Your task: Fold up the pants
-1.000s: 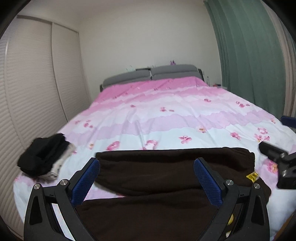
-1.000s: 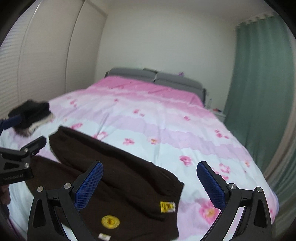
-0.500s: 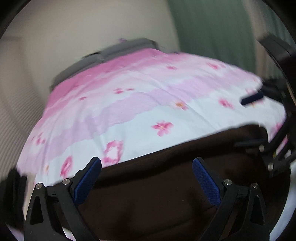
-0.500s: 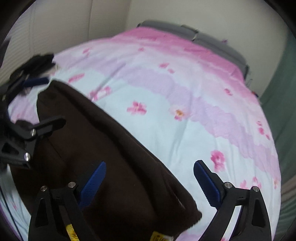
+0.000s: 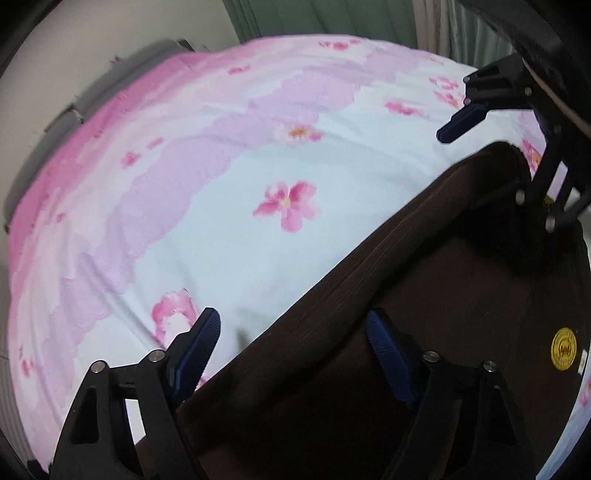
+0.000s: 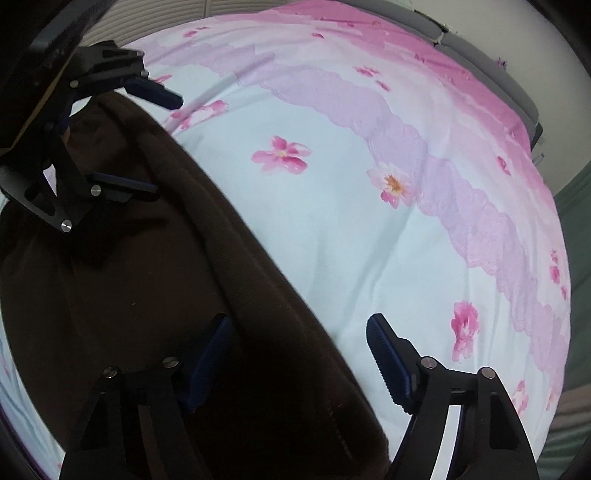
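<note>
Dark brown pants [image 5: 424, 295] lie flat on the pink floral bedspread [image 5: 240, 221]; a round yellow sticker [image 5: 563, 349] sits on them. My left gripper [image 5: 295, 343] is open, low over the pants' far edge, one finger over the bedspread and one over the cloth. My right gripper [image 6: 299, 354] is open, straddling the same far edge [image 6: 258, 251] at the other end. Each gripper shows in the other's view: the right gripper [image 5: 491, 147] and the left gripper [image 6: 147, 140], both open over the pants.
The bed's grey headboard [image 6: 480, 51] is at the far end. A green curtain [image 5: 314, 18] hangs beyond the bed. White louvred closet doors [image 6: 229, 5] stand along the other side.
Both grippers have dropped and tilted down toward the far edge of the pants. The room and the black clothes pile have left view. Both stay open.
</note>
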Action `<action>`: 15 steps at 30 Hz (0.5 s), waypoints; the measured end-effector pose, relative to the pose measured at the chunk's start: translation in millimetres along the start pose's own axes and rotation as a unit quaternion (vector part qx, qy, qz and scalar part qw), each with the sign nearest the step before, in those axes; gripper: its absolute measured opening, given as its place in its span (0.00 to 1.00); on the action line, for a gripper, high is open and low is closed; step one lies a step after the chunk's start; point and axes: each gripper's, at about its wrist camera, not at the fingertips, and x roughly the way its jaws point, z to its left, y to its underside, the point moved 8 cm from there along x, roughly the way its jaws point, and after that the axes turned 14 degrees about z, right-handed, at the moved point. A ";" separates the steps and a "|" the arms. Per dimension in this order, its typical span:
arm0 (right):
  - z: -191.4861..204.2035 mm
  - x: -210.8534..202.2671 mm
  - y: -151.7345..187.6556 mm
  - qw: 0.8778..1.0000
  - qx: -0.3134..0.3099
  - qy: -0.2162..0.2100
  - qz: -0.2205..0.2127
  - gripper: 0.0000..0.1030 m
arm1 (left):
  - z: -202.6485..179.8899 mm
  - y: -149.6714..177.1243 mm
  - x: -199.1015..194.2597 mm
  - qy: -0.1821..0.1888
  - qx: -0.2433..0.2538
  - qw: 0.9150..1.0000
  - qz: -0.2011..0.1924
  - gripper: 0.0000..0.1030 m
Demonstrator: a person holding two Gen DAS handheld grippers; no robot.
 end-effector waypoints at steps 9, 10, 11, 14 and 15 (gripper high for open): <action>-5.5 15.4 -5.8 0.996 0.005 -0.078 0.032 0.32 | 8.3 2.8 28.4 0.073 -0.001 0.997 0.035 0.34; -4.5 15.8 -5.1 0.997 0.001 -0.073 0.030 0.28 | 7.8 3.1 26.6 0.085 -0.008 0.996 0.033 0.30; -3.0 15.6 -4.0 0.997 -0.001 -0.074 0.029 0.24 | 6.6 4.2 23.4 0.089 -0.011 0.995 0.031 0.22; -0.4 10.6 -0.1 0.997 -0.001 -0.079 0.015 0.19 | 1.5 7.7 13.2 0.073 -0.002 0.997 0.026 0.15; 0.1 7.8 1.1 0.997 0.000 -0.078 0.008 0.18 | 0.5 8.5 7.2 0.068 -0.001 0.997 0.022 0.14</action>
